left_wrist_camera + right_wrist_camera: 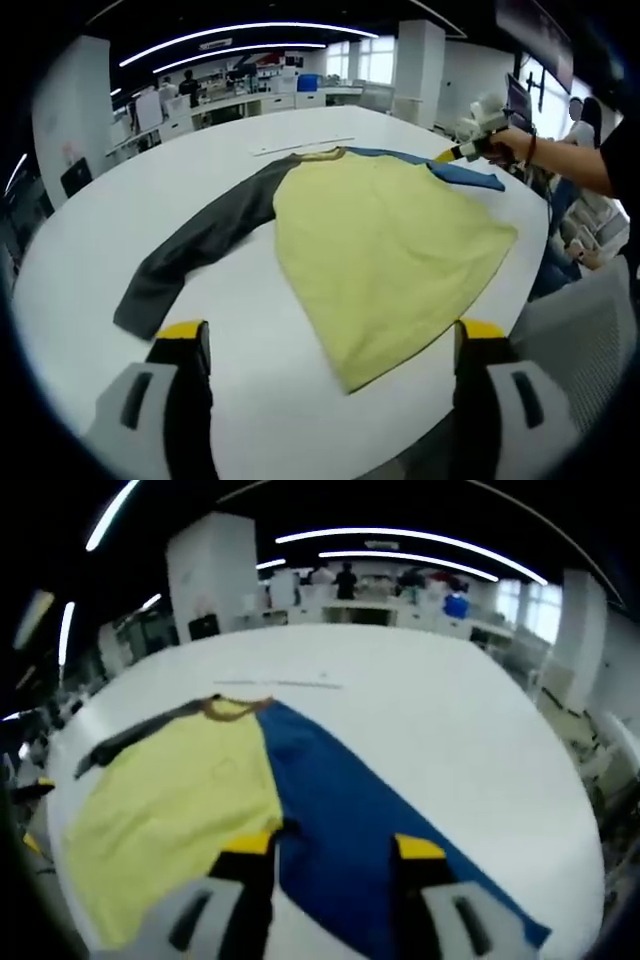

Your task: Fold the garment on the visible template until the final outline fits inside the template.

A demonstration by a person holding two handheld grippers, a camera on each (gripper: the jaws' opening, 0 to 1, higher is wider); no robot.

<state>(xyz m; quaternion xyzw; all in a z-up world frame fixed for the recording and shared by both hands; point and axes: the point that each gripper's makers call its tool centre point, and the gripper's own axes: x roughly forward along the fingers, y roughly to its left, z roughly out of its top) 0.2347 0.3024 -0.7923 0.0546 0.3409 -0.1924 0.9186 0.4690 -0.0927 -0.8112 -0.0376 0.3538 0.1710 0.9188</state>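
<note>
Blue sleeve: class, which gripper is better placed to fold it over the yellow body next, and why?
Right, probably. The right gripper stands open directly over the blue sleeve, while the left gripper hovers open near the shirt's hem, closer to the grey sleeve.

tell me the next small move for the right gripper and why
Probably lower the right gripper and close on the blue sleeve, then fold it over the yellow body: its jaws are open just above the sleeve, which lies spread flat.

Each hand-held gripper has grey jaw bodies with black inner faces and yellow tips: left hand-held gripper (330, 345), right hand-held gripper (332, 845). The person's wrist wears a dark band (531, 148).
</note>
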